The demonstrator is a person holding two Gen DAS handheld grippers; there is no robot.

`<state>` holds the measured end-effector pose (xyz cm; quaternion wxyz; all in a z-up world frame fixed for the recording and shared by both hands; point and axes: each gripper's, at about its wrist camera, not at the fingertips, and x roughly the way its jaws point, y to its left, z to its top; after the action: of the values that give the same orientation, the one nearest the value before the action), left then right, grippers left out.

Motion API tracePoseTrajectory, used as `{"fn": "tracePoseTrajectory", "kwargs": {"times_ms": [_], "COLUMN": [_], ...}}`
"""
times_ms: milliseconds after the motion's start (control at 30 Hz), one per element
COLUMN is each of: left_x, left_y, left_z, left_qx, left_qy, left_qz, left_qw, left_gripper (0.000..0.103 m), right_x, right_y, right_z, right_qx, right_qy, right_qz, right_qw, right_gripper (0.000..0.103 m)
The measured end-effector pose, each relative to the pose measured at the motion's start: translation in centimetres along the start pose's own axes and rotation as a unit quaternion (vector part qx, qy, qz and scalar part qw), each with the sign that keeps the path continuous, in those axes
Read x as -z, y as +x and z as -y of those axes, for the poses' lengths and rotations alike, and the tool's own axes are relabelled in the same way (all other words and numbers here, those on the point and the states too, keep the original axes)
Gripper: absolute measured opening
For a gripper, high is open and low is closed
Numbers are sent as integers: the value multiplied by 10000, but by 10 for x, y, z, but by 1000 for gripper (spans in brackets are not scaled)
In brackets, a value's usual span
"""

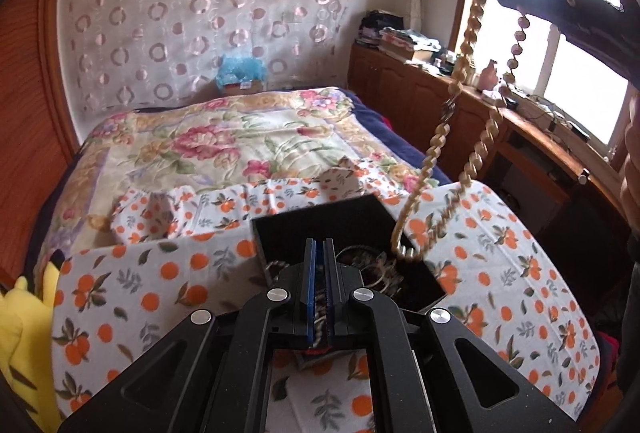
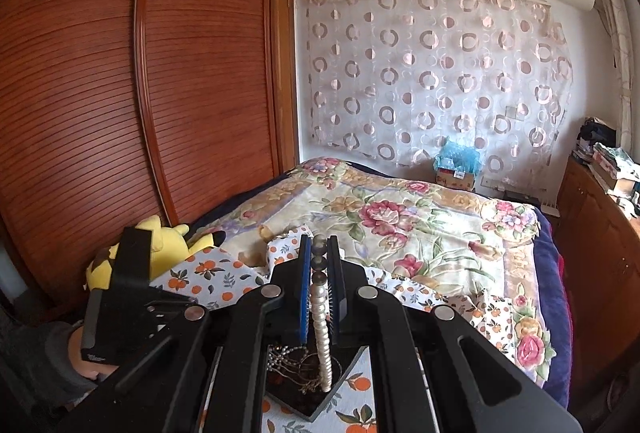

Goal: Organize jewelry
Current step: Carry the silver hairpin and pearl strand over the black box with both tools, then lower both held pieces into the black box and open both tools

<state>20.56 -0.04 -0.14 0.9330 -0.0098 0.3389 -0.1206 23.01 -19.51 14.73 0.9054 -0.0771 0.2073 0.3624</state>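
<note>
Pearl-coloured beads form a long necklace [image 1: 436, 137] that hangs in a loop from the right tool [image 2: 319, 253], whose blue pads are closed on the strand near their tips. In the right wrist view the beads run down between the two fingers and drop into a black tray [image 2: 316, 399] lying below. In the left wrist view that same tool shows as a dark shape high against the window [image 1: 560, 45], and the two sides of the loop fall from it, the near side ending inside the black tray [image 1: 320, 233], where a few metallic beads rest at the bottom of the loop.

Closed as well, the left tool [image 1: 319, 253] has its blue pads pinched together over the tray, with a dark, twisted piece of jewellery caught between them lower down; what kind of piece it is cannot be told. More tangled jewellery lies in the tray just past its tips.

That tray sits on a white cloth printed with oranges [image 1: 500, 273], spread over a flat surface in front of a bed with a floral blanket [image 1: 224, 137]. Beside the cloth on the left lies a yellow plush toy [image 2: 160, 237].
</note>
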Motion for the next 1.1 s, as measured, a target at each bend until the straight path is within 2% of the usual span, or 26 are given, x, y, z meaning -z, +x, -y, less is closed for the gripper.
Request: {"fn": "tracePoseTrajectory", "kwargs": {"times_ms": [200,900,1100], "left_x": [13,42,59], "left_y": [-8,-28,-32], "left_z": [-12,-21,-27], "left_qx": [-160,-337,-371], "left_qy": [-132,-291,-403], "left_qz": [-29,-93,-182], "left_qw": [9998,9990,9983], "left_gripper": [12,14,16], "right_x": [0,26,24], "right_y": [24,72,73], "right_z": [0,-13,-24], "right_qx": [59,-92,-241], "right_qy": [-35,57,72], "right_qz": [-86,-581,-509], "right_qw": [9999,9983,9984], "right_gripper": [9,9,9]}}
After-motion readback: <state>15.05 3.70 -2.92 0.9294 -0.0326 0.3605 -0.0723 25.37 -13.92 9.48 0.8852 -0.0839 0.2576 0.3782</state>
